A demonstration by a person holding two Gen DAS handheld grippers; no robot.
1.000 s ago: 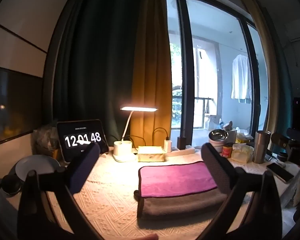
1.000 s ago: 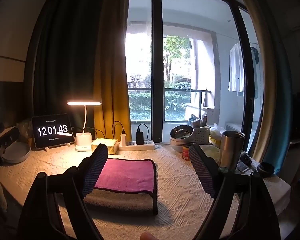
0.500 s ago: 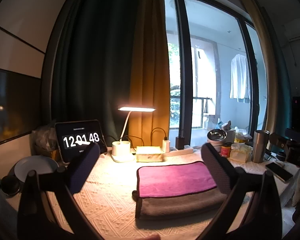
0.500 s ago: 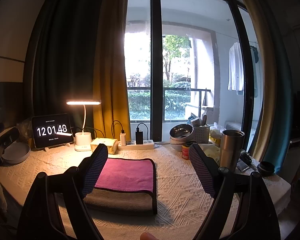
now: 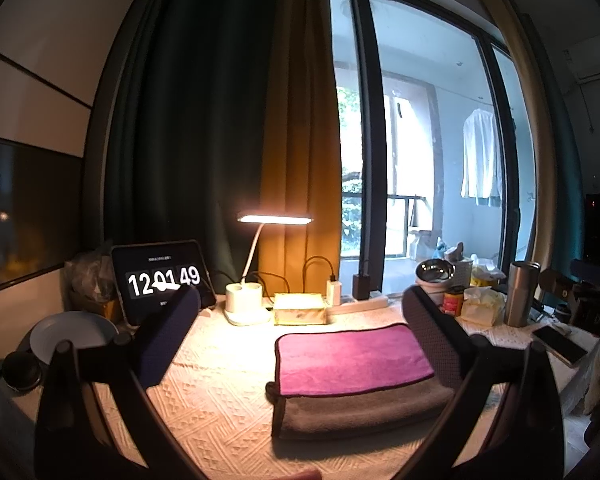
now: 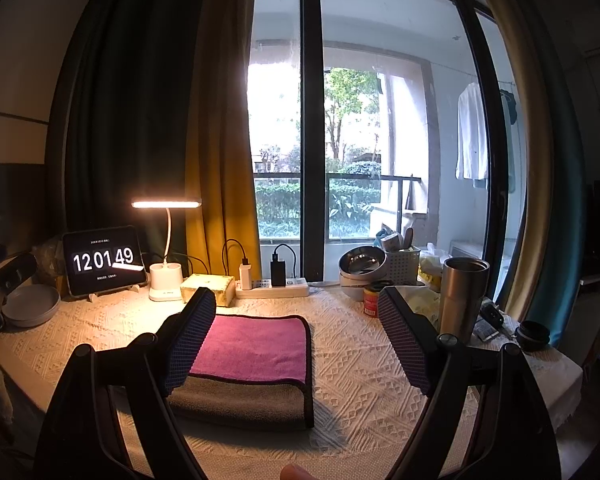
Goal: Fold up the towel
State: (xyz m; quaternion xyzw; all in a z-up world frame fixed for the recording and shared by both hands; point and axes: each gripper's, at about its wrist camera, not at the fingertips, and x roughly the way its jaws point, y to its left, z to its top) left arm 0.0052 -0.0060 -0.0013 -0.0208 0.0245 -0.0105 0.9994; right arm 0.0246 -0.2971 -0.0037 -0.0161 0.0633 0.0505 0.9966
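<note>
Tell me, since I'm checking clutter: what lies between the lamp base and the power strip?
A yellowish box, beside the lamp base and left of the power strip, clearest in the right wrist view.

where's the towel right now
The towel lies folded on the white tablecloth, near the front edge, just in front of the tissue box and desk lamp. In the left wrist view it sits right of centre.

Left gripper (image 5: 300, 320) held above the table (image 5: 220, 408), jaws wide apart, nothing between them. Folded towel (image 5: 352, 364) lies flat, magenta face up, grey layer beneath. Lit desk lamp (image 5: 248, 292) behind; clock tablet (image 5: 162, 276) reads 12:01:49.
</note>
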